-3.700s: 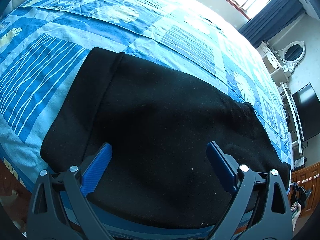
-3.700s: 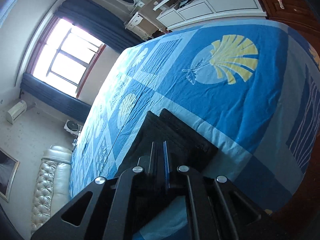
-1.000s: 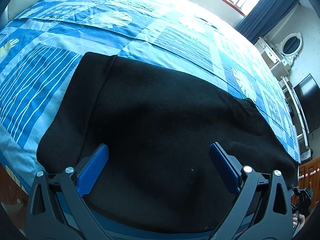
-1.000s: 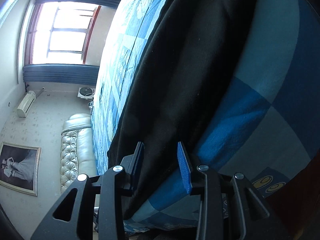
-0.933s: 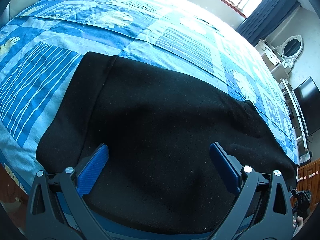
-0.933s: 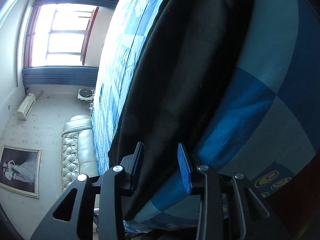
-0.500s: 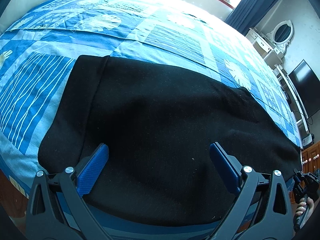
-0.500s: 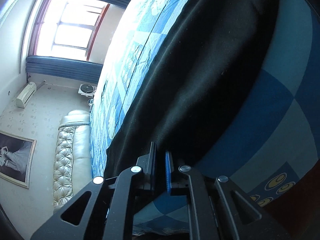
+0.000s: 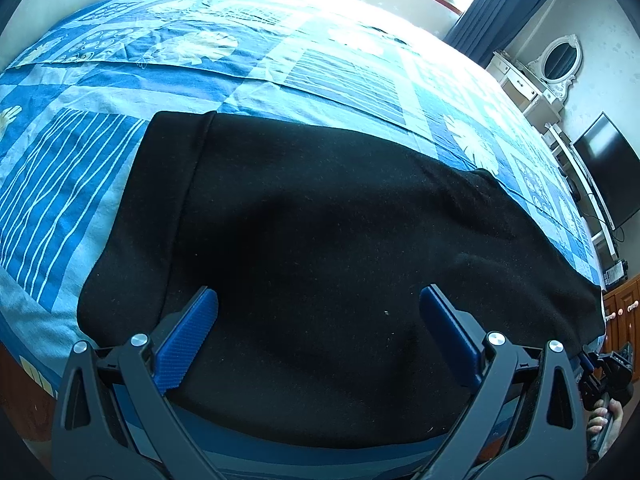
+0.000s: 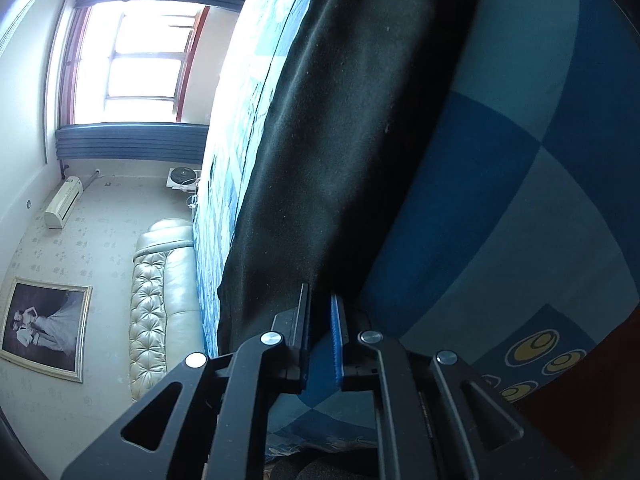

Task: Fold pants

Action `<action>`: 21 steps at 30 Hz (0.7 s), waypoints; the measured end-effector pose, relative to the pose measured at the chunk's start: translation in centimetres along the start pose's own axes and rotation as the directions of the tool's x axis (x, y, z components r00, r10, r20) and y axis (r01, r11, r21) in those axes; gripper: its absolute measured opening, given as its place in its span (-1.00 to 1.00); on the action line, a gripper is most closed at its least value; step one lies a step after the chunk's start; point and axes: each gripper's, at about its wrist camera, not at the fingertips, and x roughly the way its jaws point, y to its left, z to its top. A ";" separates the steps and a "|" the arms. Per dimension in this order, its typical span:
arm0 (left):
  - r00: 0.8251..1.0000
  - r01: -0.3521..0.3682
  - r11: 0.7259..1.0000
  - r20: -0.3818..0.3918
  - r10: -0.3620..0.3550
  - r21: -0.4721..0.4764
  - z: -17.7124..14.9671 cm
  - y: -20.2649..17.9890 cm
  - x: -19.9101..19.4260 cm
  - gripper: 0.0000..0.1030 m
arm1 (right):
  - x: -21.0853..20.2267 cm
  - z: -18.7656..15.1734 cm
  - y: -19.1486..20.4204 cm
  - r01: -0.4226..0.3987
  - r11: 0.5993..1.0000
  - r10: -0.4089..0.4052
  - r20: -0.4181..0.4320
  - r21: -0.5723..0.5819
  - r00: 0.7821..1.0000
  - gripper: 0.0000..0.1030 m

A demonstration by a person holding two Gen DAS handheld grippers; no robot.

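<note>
Now the black pants [image 9: 320,240] lie flat on the blue bedspread [image 9: 280,60], near its edge. The left gripper [image 9: 318,332] waits wide open above them, holding nothing. The right gripper [image 10: 320,320] pinches the pants' edge, jaws opening slightly, likely ready to fold it over.

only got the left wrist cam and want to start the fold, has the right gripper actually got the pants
Observer: Yes. In the right wrist view the right gripper is shut on the edge of the black pants.
Operator: deep bite or just the edge
Observer: Just the edge. The cloth enters only at the fingertips, close to where the pants meet the blue bedspread.
</note>
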 end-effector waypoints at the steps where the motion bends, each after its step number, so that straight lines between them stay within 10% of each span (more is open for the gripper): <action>1: 1.000 -0.002 1.000 0.002 0.002 0.007 -0.1 -0.1 0.0 0.96 | -0.9 0.2 0.2 0.023 0.999 -0.022 0.011 -0.034 1.000 -0.66; 6: 1.000 -0.009 0.998 0.006 0.008 0.057 -0.3 -0.3 0.1 0.96 | -7.4 2.9 2.2 0.150 0.959 -0.110 0.170 -0.240 0.979 0.09; 11: 1.000 0.001 0.996 0.006 -0.001 0.087 -0.5 -0.3 0.0 0.96 | -14.9 10.1 1.3 0.226 0.933 -0.123 0.343 -0.279 0.931 0.29; 21: 1.000 0.014 0.999 0.009 -0.014 0.033 -0.2 0.1 0.0 0.96 | -13.4 22.6 -5.8 0.297 0.937 -0.261 0.197 -0.182 0.945 0.29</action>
